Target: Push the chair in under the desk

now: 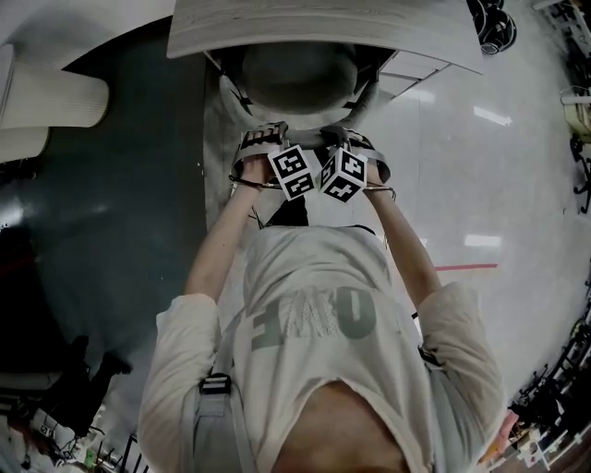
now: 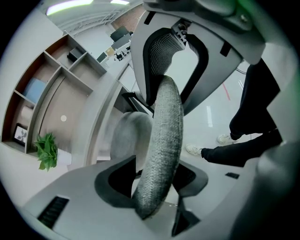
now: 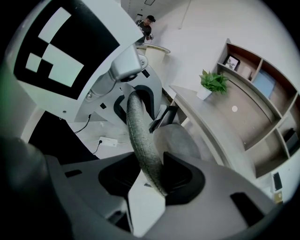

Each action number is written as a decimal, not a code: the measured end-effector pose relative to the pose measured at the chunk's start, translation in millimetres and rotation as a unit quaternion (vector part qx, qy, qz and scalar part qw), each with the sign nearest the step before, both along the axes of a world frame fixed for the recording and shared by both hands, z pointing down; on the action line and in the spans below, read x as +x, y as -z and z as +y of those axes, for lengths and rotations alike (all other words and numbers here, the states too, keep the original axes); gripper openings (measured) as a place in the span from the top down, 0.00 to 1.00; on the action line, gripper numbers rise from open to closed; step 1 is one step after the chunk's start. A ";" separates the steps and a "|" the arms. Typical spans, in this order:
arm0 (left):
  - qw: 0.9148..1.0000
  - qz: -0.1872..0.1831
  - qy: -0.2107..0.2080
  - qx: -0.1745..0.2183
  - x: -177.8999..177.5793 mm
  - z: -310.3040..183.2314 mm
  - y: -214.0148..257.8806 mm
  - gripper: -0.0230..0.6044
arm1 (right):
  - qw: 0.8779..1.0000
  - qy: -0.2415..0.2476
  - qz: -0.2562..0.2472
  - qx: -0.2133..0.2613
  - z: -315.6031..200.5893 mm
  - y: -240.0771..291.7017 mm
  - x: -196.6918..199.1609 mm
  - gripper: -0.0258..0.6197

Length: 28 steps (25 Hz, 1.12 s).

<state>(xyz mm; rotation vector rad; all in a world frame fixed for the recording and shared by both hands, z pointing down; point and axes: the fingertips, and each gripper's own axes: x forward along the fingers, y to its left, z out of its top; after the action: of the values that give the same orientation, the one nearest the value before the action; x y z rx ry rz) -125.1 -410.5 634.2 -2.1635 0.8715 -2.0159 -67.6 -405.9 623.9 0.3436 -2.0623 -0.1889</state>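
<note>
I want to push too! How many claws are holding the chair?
2. The left claw grips the chair back at its top edge; the right claw grips the same edge just beside it. None seem hidden.

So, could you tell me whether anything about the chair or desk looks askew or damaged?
Nothing stands out. The chair stands upright, partly under the desk, and the left gripper and right gripper are both closed on the top edge of the backrest.

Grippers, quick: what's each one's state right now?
Left gripper: closed on the chair backrest, at its top edge.
Right gripper: closed on the same chair backrest.
</note>
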 end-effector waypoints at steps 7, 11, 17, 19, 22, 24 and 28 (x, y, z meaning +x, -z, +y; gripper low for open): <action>1.000 -0.004 -0.003 0.000 -11.4 -14.7 -0.3 0.62 | 1.000 0.002 -0.001 0.001 -13.3 0.0 -11.2 0.72; 1.000 -0.007 -0.004 0.000 -20.7 -22.1 0.6 0.62 | 1.000 0.006 -0.003 -0.001 -19.3 0.5 -20.9 0.72; 1.000 -0.005 0.001 -0.001 -23.1 -24.7 1.3 0.61 | 1.000 0.013 -0.004 -0.002 -20.7 1.5 -23.5 0.72; 1.000 -0.004 0.004 0.003 -21.7 -27.8 1.8 0.61 | 1.000 0.015 -0.004 0.000 -23.2 2.2 -22.0 0.72; 1.000 0.002 0.004 0.010 -13.3 -32.3 2.3 0.61 | 1.000 0.011 0.003 0.007 -28.9 1.7 -13.0 0.72; 1.000 0.009 -0.001 0.016 -4.0 -38.2 2.8 0.61 | 1.000 0.000 0.013 0.010 -36.9 1.2 -3.5 0.72; 1.000 0.019 -0.007 0.020 7.6 -50.5 1.0 0.61 | 0.999 -0.010 0.028 0.014 -53.6 -1.2 7.9 0.71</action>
<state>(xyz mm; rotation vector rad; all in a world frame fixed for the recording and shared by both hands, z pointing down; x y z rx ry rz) -117.5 -461.0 633.2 -2.1886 0.8906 -1.9397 -59.8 -459.5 625.1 0.3726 -2.0028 -0.2136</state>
